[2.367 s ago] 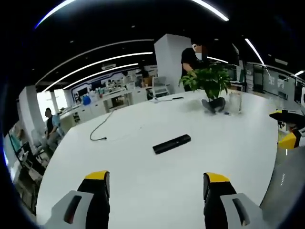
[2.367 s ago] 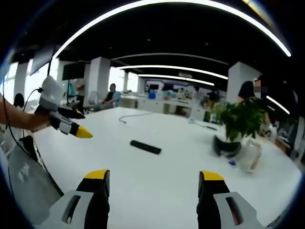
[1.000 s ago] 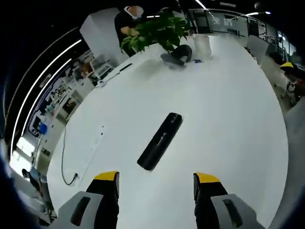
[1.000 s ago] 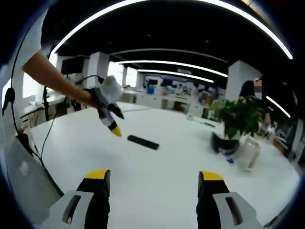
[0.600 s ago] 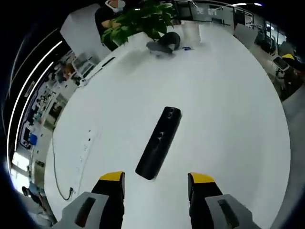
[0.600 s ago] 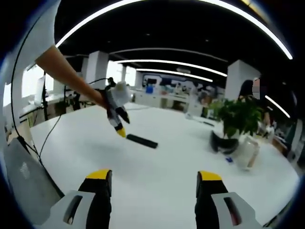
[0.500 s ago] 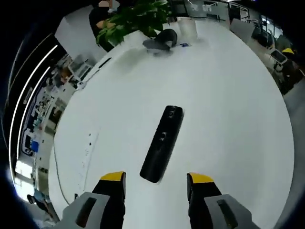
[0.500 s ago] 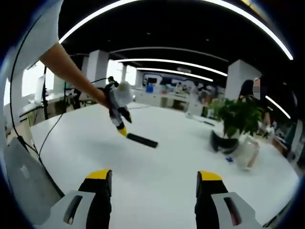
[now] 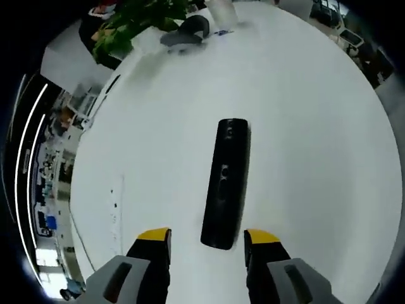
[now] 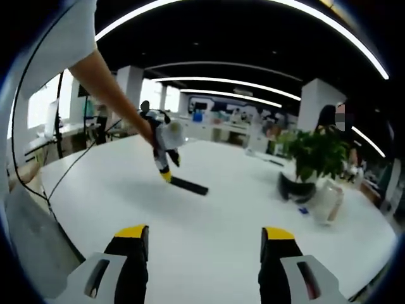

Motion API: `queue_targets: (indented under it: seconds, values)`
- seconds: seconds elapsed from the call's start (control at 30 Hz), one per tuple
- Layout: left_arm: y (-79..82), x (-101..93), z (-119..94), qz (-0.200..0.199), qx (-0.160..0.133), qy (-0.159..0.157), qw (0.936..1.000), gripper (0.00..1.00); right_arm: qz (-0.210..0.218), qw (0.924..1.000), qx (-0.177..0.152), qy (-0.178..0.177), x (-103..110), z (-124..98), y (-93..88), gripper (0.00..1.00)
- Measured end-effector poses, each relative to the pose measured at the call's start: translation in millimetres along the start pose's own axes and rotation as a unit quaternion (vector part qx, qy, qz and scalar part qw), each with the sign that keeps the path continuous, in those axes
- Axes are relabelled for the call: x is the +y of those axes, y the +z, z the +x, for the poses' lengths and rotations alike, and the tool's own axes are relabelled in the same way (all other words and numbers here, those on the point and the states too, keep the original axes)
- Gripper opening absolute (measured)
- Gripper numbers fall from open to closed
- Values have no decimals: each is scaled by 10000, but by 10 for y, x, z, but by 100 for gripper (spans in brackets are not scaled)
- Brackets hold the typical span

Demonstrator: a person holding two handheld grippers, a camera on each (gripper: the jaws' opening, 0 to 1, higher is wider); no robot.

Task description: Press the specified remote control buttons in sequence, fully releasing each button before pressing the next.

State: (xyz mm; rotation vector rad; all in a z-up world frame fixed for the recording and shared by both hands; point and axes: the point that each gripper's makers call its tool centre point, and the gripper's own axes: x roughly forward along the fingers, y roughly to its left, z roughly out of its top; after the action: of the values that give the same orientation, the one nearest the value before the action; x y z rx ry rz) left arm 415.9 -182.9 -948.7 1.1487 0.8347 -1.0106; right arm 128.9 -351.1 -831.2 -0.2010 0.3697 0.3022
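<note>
Left gripper over the remote's near end

Your left gripper (image 9: 207, 236) stands open, the remote control (image 9: 226, 182) running toward 12 o'clock on the white table (image 9: 316, 126). Your right gripper (image 10: 200, 234) gapes wide, remote at 11 o'clock.

Both views are bright and evenly lit from ceiling light strips (image 10: 240, 82), which bend into arcs through fisheye distortion. The white counter (image 9: 304, 126) reads near-overexposed ahead of the fingers (image 9: 154, 237), with faint soft shadows. Detail smears toward the frame edges. Windows (image 10: 44, 104) glare beyond the left fingers in the right gripper view
</note>
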Motion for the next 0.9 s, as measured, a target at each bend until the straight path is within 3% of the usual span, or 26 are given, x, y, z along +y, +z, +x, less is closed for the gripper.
queue_targets:
  seconds: [0.2,0.27,0.47,0.57,0.67,0.77,0.9]
  values:
    - [-85,-31,129,279,249,-64,9993,47,-14,10000,11,18,12,4,-2,70]
    - [-34,-51,118,298,145,-184,9993,41,-19,10000,15,20,15,5,-4,70]
    - [-19,-118,145,1058,232,-625,9921,38,-42,10000,39,34,27,8,-8,69]
    - [-18,-117,157,946,302,-762,9921,37,-53,10000,59,15,20,9,-12,69]
    - [-43,-159,168,816,244,-1138,9898,33,-10,10000,40,7,13,7,-6,69]
    - [-68,-243,156,347,257,-1571,9866,26,-34,10000,57,33,26,9,-12,68]
    - [-70,-228,140,406,153,-1657,9852,24,-45,9999,78,47,30,14,-20,68]
